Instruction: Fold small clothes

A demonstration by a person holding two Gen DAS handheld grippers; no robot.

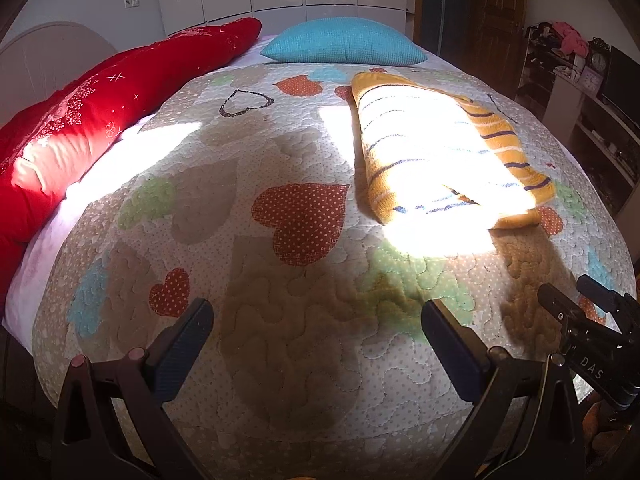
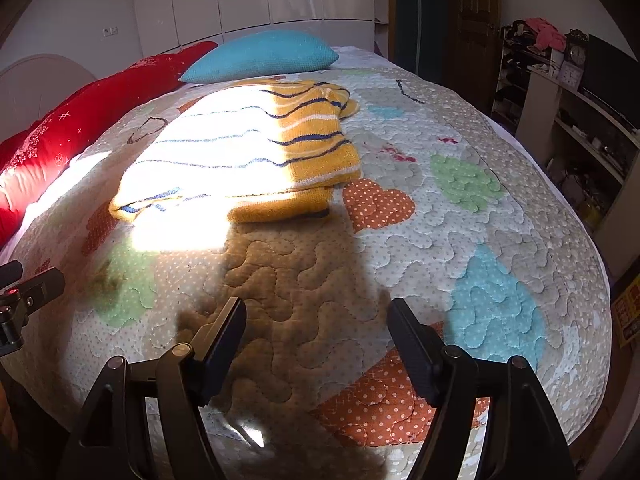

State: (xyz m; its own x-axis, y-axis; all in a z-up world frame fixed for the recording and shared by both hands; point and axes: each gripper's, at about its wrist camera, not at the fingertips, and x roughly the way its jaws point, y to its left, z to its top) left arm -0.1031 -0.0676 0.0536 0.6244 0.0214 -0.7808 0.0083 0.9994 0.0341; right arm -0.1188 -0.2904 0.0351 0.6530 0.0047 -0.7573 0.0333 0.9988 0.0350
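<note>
A small yellow knitted sweater (image 1: 448,152) with white and dark blue stripes lies folded on the quilted bed cover, half in bright sunlight. In the right wrist view the sweater (image 2: 240,160) sits ahead and a little left of my fingers. My left gripper (image 1: 318,312) hangs open over bare quilt, well short and left of the sweater, nothing between its fingers. My right gripper (image 2: 316,312) is open too, its jaws wide apart and empty above the quilt, short of the sweater's near edge. Part of the right gripper's body (image 1: 592,332) shows at the left view's right edge.
The quilt (image 1: 280,360) with heart patches covers the bed. A long red cushion (image 1: 100,112) lies along the left side, a turquoise pillow (image 1: 344,42) at the far end. Cluttered shelves (image 2: 576,128) with a clock stand right of the bed.
</note>
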